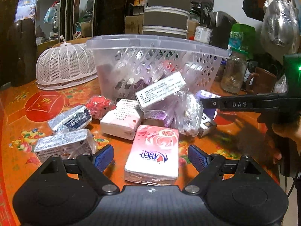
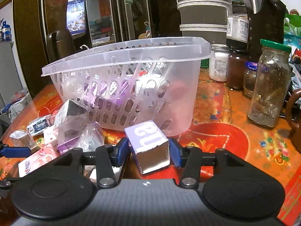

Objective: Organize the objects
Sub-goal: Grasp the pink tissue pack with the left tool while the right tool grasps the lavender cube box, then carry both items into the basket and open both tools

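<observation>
1. Cluttered table with a red-orange floral cloth, jars and tins behind.
2. Right gripper pinches a purple carton between its blue pads, just in front of the basket, at 6 o'clock of it.
3. It looks light and stiff-walled, but thin card would dent; its foil end looks slick. Holding the two long flat sides, as now, seems soundest.
4. Left gripper hangs spread, a pink tissue pack lying between its pads, untouched. That pack looks soft and squashy; take it across the narrow width.
5. At 12 o'clock of the pack lie more wrapped packs and a white box.
6. Through the basket's slots show some purple and dark things; I cannot tell what.
</observation>
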### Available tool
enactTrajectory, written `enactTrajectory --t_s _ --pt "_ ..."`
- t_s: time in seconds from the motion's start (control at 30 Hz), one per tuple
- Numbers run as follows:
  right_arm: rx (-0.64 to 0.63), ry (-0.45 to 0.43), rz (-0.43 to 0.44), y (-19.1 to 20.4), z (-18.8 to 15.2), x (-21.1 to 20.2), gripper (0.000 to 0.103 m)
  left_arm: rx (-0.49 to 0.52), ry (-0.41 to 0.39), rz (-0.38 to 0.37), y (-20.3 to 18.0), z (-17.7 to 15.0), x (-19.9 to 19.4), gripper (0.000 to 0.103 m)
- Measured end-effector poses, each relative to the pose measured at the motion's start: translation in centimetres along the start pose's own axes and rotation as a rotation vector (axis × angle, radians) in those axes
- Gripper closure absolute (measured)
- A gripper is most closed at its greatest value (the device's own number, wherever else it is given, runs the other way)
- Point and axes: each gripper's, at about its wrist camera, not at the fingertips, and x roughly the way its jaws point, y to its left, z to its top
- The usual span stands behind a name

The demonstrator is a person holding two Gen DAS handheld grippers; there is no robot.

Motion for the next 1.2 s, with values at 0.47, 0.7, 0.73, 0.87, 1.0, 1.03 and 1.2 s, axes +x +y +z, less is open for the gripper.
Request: enactTrajectory --t_s 0.47,0.7,0.73,0.87,1.0,1.03,1.2 --pt "0.01 -0.015 -0.01 0.1 0.0 -0.3 0.053 -0.004 0.02 -0.006 0.2 -0.3 0.3 0.044" --pt "0.017 -0.03 0.0 0.2 -0.2 -1.0 0.055 0.005 -0.029 -0.011 -0.1 -0.4 -0.8 0.045" --pt "0.025 -0.029 0.008 0.4 -0.3 -1.4 0.055 0.0 -0.043 -0.016 0.0 -0.3 -1.0 0.045" --pt "-0.014 -0.106 0.03 2.1 -0.8 -5.3 0.055 -0.02 -0.107 -0.029 0.4 -0.2 -2.4 0.045" --pt "-0.019 -0.158 0.047 2.5 -1.2 -8.4 0.055 -0.03 -0.187 -0.068 0.7 0.1 -4.4 0.045" --pt "-0.018 -0.171 0.048 2.5 -1.0 -8.9 0.055 -0.035 -0.205 -0.081 0.6 0.2 -5.0 0.045" --pt "-0.022 -0.268 0.09 2.2 2.7 -12.0 0.055 -0.032 -0.329 -0.123 0.5 3.9 -8.4 0.045"
